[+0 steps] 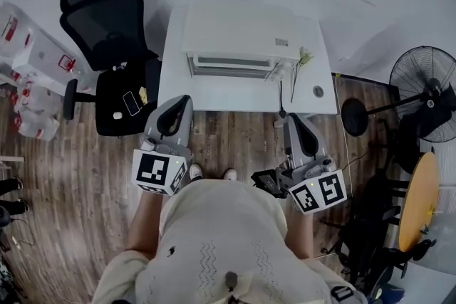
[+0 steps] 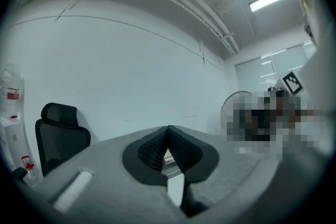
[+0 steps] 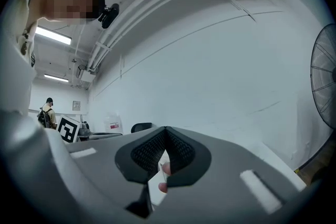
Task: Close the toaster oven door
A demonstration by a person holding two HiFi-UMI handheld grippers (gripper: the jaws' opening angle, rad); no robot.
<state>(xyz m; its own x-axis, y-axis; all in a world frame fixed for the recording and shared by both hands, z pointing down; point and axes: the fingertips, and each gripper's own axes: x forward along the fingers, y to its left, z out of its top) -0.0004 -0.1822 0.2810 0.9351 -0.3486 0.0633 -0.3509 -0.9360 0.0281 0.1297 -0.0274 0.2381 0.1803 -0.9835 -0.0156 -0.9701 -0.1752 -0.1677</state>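
Overhead, the toaster oven point(image 1: 239, 39) sits on the white surface point(image 1: 235, 100), its door point(image 1: 231, 66) facing the person and seemingly ajar. The left gripper point(image 1: 182, 100) and right gripper point(image 1: 292, 119) hang short of the near edge. A chair point(image 1: 107, 32) crowds the left and a fan point(image 1: 426, 92) the right.

Left gripper view: jaws together, empty.

Right gripper view: likewise closed on nothing.

A hard shove could slide the oven back or snag the cable point(image 1: 293, 85) beside it.
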